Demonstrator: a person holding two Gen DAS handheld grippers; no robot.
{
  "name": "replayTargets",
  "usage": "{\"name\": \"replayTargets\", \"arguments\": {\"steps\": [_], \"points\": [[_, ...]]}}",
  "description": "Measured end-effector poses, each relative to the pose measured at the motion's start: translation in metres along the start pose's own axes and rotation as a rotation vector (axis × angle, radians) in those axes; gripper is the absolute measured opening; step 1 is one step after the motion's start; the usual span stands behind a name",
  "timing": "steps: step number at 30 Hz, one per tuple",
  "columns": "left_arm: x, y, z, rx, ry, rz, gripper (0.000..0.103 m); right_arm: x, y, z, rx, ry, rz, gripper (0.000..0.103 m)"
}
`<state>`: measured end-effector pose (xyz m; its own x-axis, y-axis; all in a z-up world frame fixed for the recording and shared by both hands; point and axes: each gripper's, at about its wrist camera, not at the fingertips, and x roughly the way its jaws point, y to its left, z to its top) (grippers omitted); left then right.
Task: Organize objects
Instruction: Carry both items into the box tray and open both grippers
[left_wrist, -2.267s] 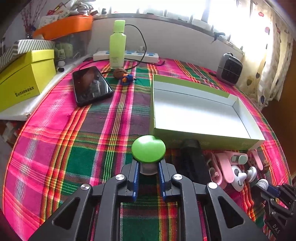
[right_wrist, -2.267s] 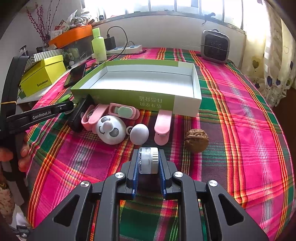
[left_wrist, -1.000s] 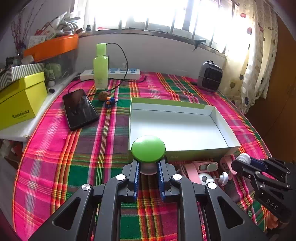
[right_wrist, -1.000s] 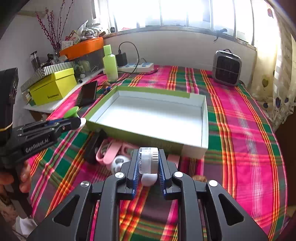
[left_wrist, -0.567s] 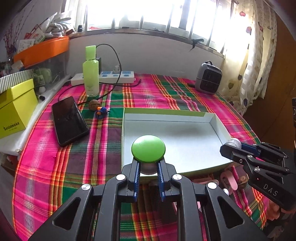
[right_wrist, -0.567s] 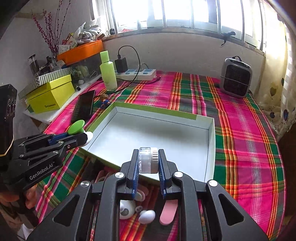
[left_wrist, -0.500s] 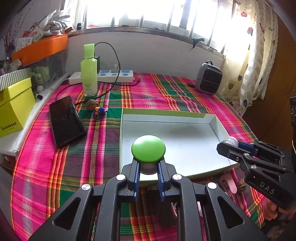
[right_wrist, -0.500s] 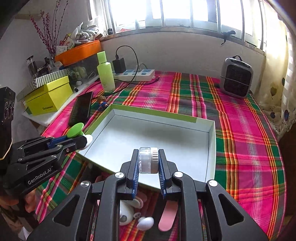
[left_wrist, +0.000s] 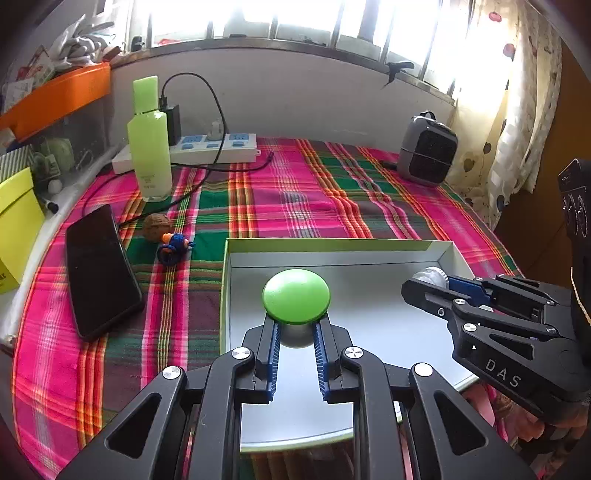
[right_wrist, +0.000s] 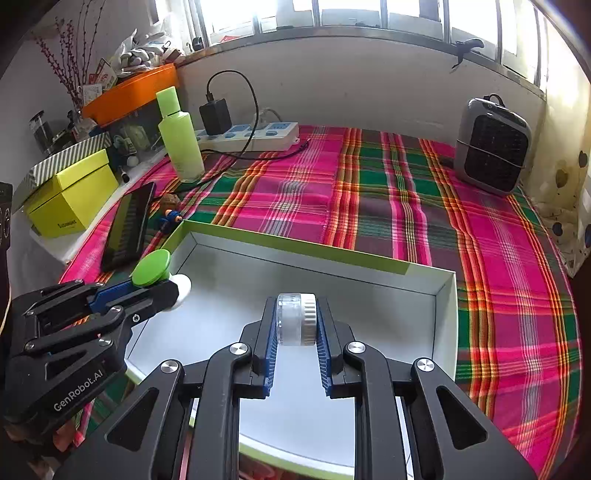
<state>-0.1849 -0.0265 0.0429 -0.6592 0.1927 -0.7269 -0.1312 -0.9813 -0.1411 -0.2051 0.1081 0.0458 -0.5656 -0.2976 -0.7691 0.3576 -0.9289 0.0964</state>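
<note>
The left gripper (left_wrist: 296, 325) clamps a green-capped mushroom toy (left_wrist: 296, 296) above the white tray (left_wrist: 334, 247). Beside it, the right gripper (right_wrist: 295, 325) pinches a small clear jar (right_wrist: 295, 319) over the same tray.

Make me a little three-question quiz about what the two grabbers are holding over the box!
1. True or false: the left gripper is shut on a green-capped mushroom toy.
2. What does the right gripper hold? A) a walnut B) a small clear jar with a white lid C) a phone
3. Fill in: both held things hang above the open white ____ with the green rim.

Key: 1 true. 2 B. 3 box.
</note>
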Motion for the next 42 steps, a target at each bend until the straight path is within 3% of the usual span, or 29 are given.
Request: {"name": "replayTargets", "arguments": {"steps": [16,42], "points": [[0.037,0.003,0.015,-0.002,0.038,-0.004,0.015,0.042,-0.005,0.017,-0.009,0.070,-0.036,0.020],[0.051,0.003,0.019,0.004,0.067,0.006,0.016,0.052,-0.004,0.019,-0.026,0.110,-0.071,0.020]]}}
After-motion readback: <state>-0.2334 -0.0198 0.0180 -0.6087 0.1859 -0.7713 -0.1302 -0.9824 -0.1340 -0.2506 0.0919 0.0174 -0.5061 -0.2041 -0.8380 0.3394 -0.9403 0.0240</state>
